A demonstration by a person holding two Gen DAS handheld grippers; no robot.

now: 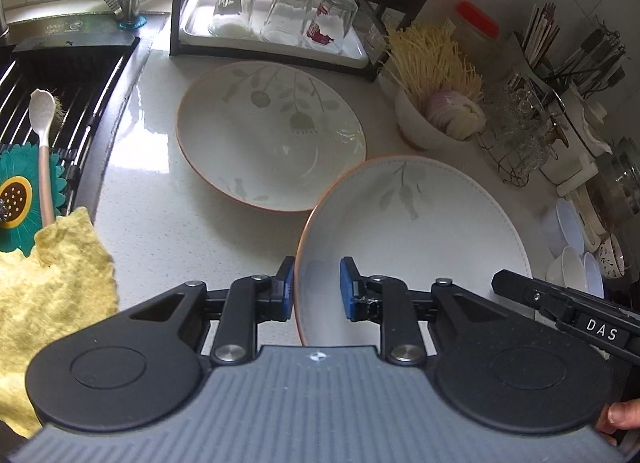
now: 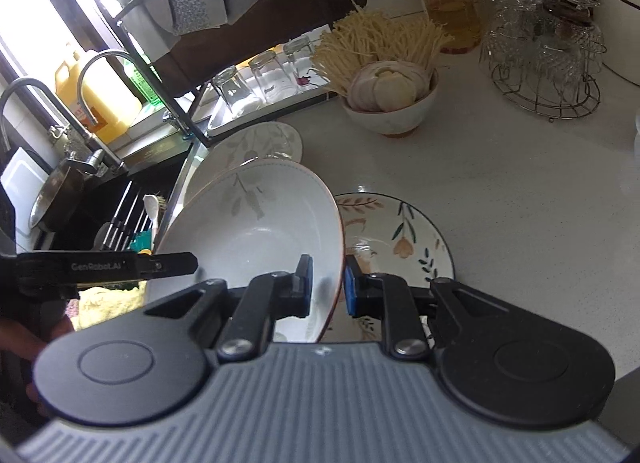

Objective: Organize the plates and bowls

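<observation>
A wide white bowl [image 1: 412, 231] with an orange rim and a faint leaf print hangs tilted above the counter, held at two sides. My left gripper [image 1: 316, 287] is shut on its left rim. My right gripper [image 2: 328, 287] is shut on the opposite rim of the same bowl [image 2: 256, 223]. A matching bowl [image 1: 272, 135] rests on the white counter just beyond it. Under the held bowl's right side lies a flower-painted plate [image 2: 400, 239]. The other gripper's black arm shows at each view's edge.
A dark rack holding upturned glasses [image 1: 280, 15] stands behind the bowls. A small bowl of noodles and sliced onion [image 1: 440, 111] is to the right, then a wire stand of glass cups [image 2: 548, 59] and small stacked bowls [image 1: 572, 251]. Sink rack [image 1: 60, 103] and yellow cloth [image 1: 52, 275] lie left.
</observation>
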